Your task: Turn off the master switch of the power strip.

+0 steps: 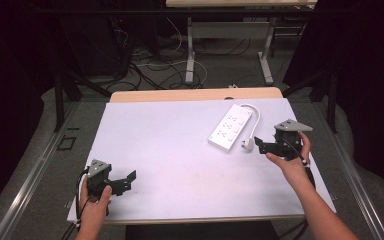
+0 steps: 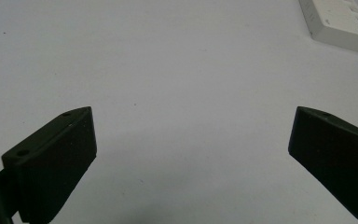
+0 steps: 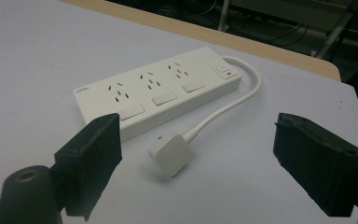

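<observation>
High view: a white table (image 1: 180, 165) takes up the centre of the frame. A white power strip (image 1: 230, 128) lies on it at right of centre, set diagonally, its switch end toward the top. Its white cord (image 1: 255, 117) loops from that end round the right side and down to a white plug (image 1: 248, 144) lying flat on the table, just below and right of the strip.

The right gripper (image 1: 265, 145) is at the right of the frame, held in the right hand (image 1: 292, 160), jaws pointing left toward the plug. In the right gripper view the jaws stand wide apart and hold nothing; the plug (image 3: 170, 152) sits low in the frame between them, not touched.

The left gripper (image 1: 125, 181) is at lower left, held in the left hand (image 1: 95, 202), near the table's front edge, well apart from the strip. In the left gripper view its jaws are spread over bare table, empty; one corner of the power strip (image 2: 340, 23) shows at upper right.
</observation>
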Tool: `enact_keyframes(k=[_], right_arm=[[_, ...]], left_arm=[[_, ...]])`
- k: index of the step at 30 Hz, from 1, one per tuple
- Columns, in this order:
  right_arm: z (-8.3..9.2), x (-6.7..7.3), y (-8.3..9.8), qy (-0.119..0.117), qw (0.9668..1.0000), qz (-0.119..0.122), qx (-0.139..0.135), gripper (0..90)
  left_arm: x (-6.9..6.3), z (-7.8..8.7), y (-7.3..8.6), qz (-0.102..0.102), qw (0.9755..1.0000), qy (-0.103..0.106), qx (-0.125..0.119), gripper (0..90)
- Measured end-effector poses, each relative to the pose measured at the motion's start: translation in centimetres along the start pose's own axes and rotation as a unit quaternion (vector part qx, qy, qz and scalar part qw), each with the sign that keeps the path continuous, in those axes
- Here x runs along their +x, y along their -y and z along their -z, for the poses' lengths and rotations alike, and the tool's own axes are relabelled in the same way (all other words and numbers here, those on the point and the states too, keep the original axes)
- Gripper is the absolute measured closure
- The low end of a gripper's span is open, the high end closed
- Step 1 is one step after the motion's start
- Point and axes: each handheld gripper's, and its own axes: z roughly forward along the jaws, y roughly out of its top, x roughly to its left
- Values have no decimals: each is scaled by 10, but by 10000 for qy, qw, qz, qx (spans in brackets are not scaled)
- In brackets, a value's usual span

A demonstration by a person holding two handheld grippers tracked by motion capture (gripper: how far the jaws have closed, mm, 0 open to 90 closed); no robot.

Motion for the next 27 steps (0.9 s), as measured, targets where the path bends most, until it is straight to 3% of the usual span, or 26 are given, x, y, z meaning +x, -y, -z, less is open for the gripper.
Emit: enact_keyframes(k=[9, 16, 22, 27], right_arm=[[-5, -4, -19, -108, 9998, -78, 153, 154], [-11, -6, -29, -115, 9998, 53, 154, 174], [-16, -7, -37, -214, 9995, 156, 184, 203], [-21, -9, -43, -332, 9991, 102, 250, 271]], left_arm=[[1, -1, 0, -9, 10000, 14, 36, 10], [1, -1, 1, 13, 10000, 23, 81, 10], [1, -2, 1, 42, 10000, 33, 75, 10], [1, -2, 1, 10, 9999, 38, 110, 10]])
